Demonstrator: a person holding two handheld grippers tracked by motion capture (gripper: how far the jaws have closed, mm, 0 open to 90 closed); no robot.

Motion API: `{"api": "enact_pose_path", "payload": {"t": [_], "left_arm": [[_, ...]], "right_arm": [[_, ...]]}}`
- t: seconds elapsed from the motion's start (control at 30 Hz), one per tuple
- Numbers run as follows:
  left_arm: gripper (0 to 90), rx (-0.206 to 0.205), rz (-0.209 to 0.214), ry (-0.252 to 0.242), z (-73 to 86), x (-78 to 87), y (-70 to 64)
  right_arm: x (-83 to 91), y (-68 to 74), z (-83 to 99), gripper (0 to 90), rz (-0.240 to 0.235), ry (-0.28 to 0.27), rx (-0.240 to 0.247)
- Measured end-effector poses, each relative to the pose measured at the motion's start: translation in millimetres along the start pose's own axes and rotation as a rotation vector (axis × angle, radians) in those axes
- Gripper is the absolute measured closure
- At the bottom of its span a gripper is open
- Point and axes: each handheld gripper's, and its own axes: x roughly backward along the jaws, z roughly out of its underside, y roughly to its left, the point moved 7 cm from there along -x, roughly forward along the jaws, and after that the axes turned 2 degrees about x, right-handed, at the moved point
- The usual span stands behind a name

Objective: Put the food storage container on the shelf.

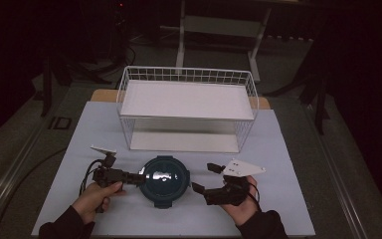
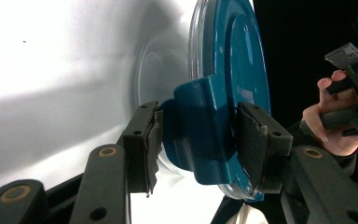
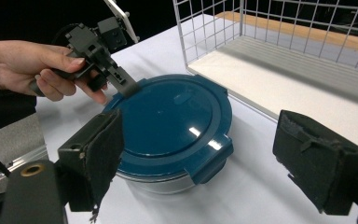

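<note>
I see the left gripper with its fingers clamped on a latch tab of the blue-lidded container, which sits near the table's front edge. Right gripper fingers are spread wide, just right of the container, not touching it.

a dim lab or test room: a white table on bare floor, desk legs behind.

High view dim, surroundings near black; table lit from overhead, probably. Left gripper view blows out white on the table. Glare spots on blue lid. Near tongs slightly soft.
</note>
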Motion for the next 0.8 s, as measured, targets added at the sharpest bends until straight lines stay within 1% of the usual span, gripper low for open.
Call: {"api": "enact_pose_path", "payload": {"t": [0.07,0.2,0.27,0.3,0.33,0.37,0.4,0.47,0.5,0.53,0.6,0.63,0.67,0.7,0.77,0.8], "left_arm": [[51.8,-0.018,-0.008,-0.001,0.2,0.8,-0.2],[52.7,-0.028,-0.005,-0.006,1.9,2.0,-1.1],[52.9,-0.052,-0.01,-0.01,3.2,2.4,-3.1],[53.0,-0.063,-0.014,-0.01,3.7,2.6,-4.1],[53.1,-0.076,-0.018,-0.014,4.4,2.9,-5.4],[53.2,-0.096,-0.022,-0.021,5.5,2.9,-7.7],[53.4,-0.107,-0.026,-0.022,6.3,3.1,-8.8],[53.7,-0.139,-0.033,-0.031,8.3,3.6,-12.4],[53.8,-0.139,-0.033,-0.031,8.3,3.6,-12.4],[54.0,-0.169,-0.042,-0.032,10.7,4.6,-15.7],[54.3,-0.193,-0.046,-0.036,12.6,5.1,-17.7],[54.6,-0.199,-0.046,-0.037,13.3,5.3,-18.3],[54.7,-0.214,-0.049,-0.038,14.1,5.6,-19.0],[54.8,-0.223,-0.048,-0.039,14.9,5.9,-19.5],[55.0,-0.245,-0.05,-0.044,17.1,6.5,-21.1],[55.2,-0.254,-0.049,-0.043,18.5,7.1,-21.7]], "right_arm": [[-1.8,0.0,1.4,18.3,-0.003,0.008,-0.004],[-6.3,-1.5,6.3,18.6,-0.02,0.034,-0.031],[-9.0,-4.2,8.8,18.6,-0.035,0.046,-0.077],[-10.4,-5.9,9.9,20.8,-0.06,0.054,-0.123],[-11.2,-7.5,10.4,21.0,-0.075,0.057,-0.154],[-12.4,-10.0,11.0,21.3,-0.09,0.061,-0.196],[-14.0,-13.2,11.9,22.2,-0.112,0.067,-0.247],[-16.7,-16.7,13.8,24.3,-0.131,0.074,-0.302],[-18.5,-17.9,15.3,25.4,-0.14,0.08,-0.321],[-20.2,-18.6,17.0,27.3,-0.141,0.089,-0.331],[-24.3,-18.8,21.0,29.9,-0.142,0.11,-0.333],[-26.9,-19.1,23.7,30.5,-0.141,0.123,-0.335],[-28.5,-19.3,25.4,31.2,-0.141,0.131,-0.34],[-30.4,-20.0,27.6,32.8,-0.14,0.138,-0.348],[-33.8,-20.5,31.6,33.1,-0.145,0.153,-0.369],[-34.9,-20.3,33.3,34.4,-0.153,0.156,-0.385]]}}
